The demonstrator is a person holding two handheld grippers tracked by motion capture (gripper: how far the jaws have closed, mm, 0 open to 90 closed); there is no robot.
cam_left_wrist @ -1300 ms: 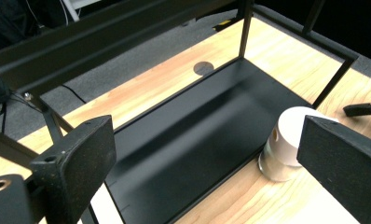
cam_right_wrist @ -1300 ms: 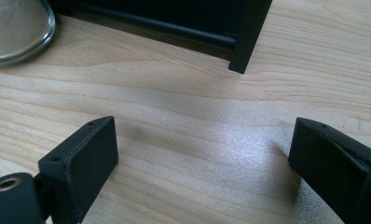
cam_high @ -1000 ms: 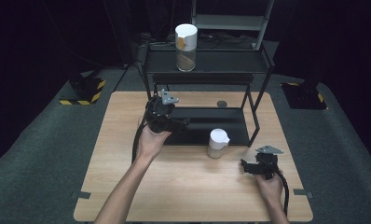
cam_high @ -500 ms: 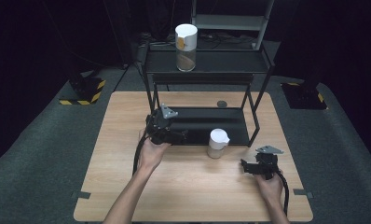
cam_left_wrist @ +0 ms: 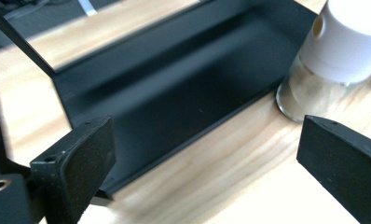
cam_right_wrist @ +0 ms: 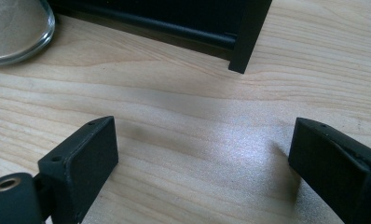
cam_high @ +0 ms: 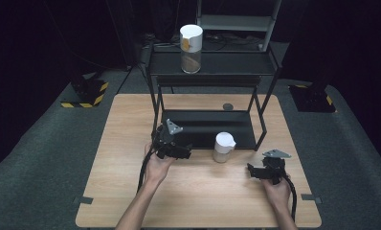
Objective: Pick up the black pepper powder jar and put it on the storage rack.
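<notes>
This looks like a lab or recording studio rather than a home. A light wooden table (cam_high: 131,143) stands on grey carpet (cam_high: 45,158) ringed by black curtains (cam_high: 45,38). Stand bases taped in yellow and black hazard stripes (cam_high: 85,98) flank it, and cables (cam_high: 217,44) trail behind a black metal two-tier shelf rack (cam_high: 212,67).

We see a wooden tabletop (cam_high: 121,191) carrying a black rack (cam_high: 207,127) at twelve o'clock, a white-capped jar (cam_high: 223,147) standing at centre, touching the rack's front edge, and a small dark disc (cam_high: 228,106) behind.
</notes>
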